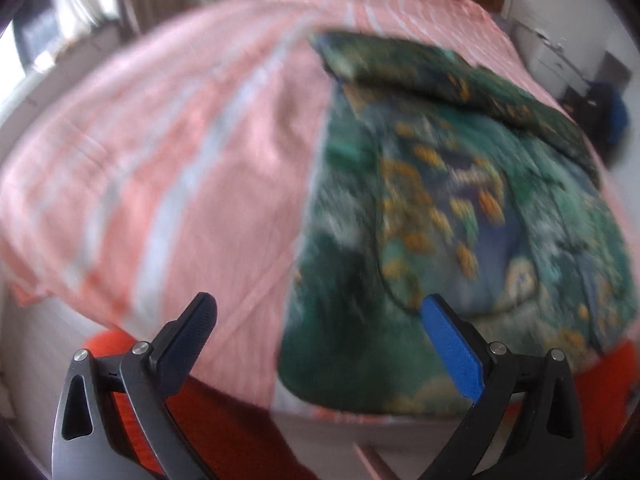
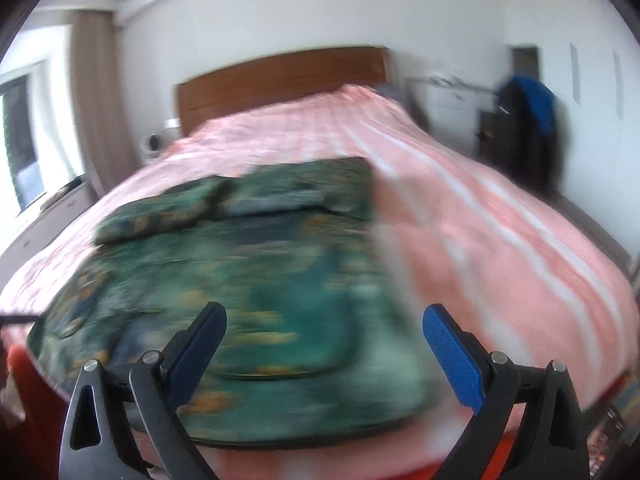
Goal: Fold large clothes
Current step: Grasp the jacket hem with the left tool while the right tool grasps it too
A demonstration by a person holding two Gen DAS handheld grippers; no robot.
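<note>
On pink bedspread (image 1: 180, 168) – green garment (image 1: 440, 220) (blurred, no legible labels); left gripper (image 1: 318, 316) & right gripper (image 2: 324, 320) both agape, empty.

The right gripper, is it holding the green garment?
No, the right gripper is open, its fingers spread with nothing between them, above the green garment on the bed.

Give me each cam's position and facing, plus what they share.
Left wrist: on the left gripper, above the foot of the bed, angled down at the green patterned garment on the pink striped bedspread; both its open fingers show.
Right wrist: on the right gripper, at the foot of the bed facing the brown wooden headboard; both its open fingers show.
Shared: garment, bedspread; both blurred.
</note>
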